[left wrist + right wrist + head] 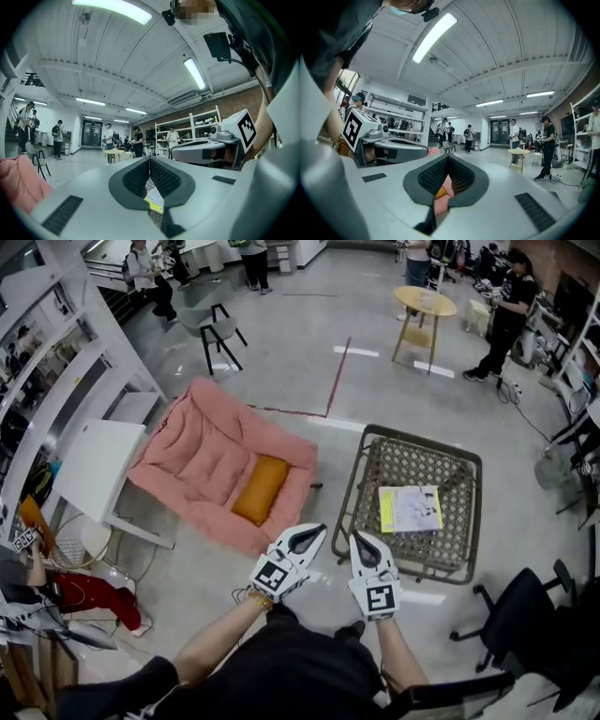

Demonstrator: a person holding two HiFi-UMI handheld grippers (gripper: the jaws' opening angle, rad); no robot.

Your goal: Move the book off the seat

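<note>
Both the left gripper (312, 534) and right gripper (362, 540) have fingers (165, 180) pressed together, empty. At 1 o'clock of them the book (410, 509) lies on the wicker seat (403, 465); a pink lounger (202, 451) sits at 10 o'clock on the grey floor (309, 343), people (506, 315) beyond.

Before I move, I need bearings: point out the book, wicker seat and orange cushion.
book (410, 509), head view, cover's middle
wicker seat (412, 463), head view, bare weave
orange cushion (260, 489), head view, middle
</note>
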